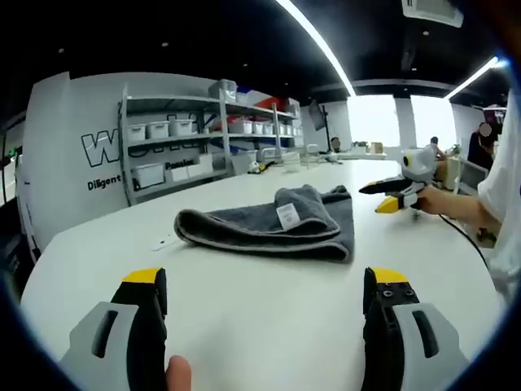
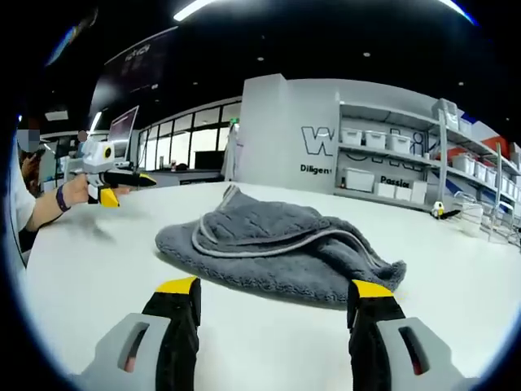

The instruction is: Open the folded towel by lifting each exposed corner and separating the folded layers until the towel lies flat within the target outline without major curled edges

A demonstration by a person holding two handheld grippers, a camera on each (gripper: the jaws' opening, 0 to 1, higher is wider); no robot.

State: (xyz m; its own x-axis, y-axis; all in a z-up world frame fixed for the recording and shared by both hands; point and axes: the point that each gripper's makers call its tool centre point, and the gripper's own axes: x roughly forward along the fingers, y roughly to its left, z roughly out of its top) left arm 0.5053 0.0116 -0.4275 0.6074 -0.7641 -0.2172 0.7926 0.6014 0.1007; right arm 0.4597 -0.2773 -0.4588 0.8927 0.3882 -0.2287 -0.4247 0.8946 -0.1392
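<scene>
In the left gripper view, the left gripper rises at six o'clock with its yellow-tipped jaws spread wide and nothing between them; a fingertip shows at the bottom edge, beside the left jaw. The jaws hang over the bare white table. Just past them, toward twelve o'clock, the folded grey towel lies on the table in loose, bunched layers, a small white label facing up on its top fold. At about two o'clock, beyond the towel's right edge and apart from it, the right gripper points toward the cloth, held in a person's hand; whether its jaws are parted cannot be told from here. Far back, at ten to eleven o'clock, grey shelves carry white bins.

In the right gripper view, the right gripper has its jaws spread wide and empty at six o'clock, with the towel just beyond their tips. At ten o'clock, the left gripper hovers above the table, well apart from the cloth.
</scene>
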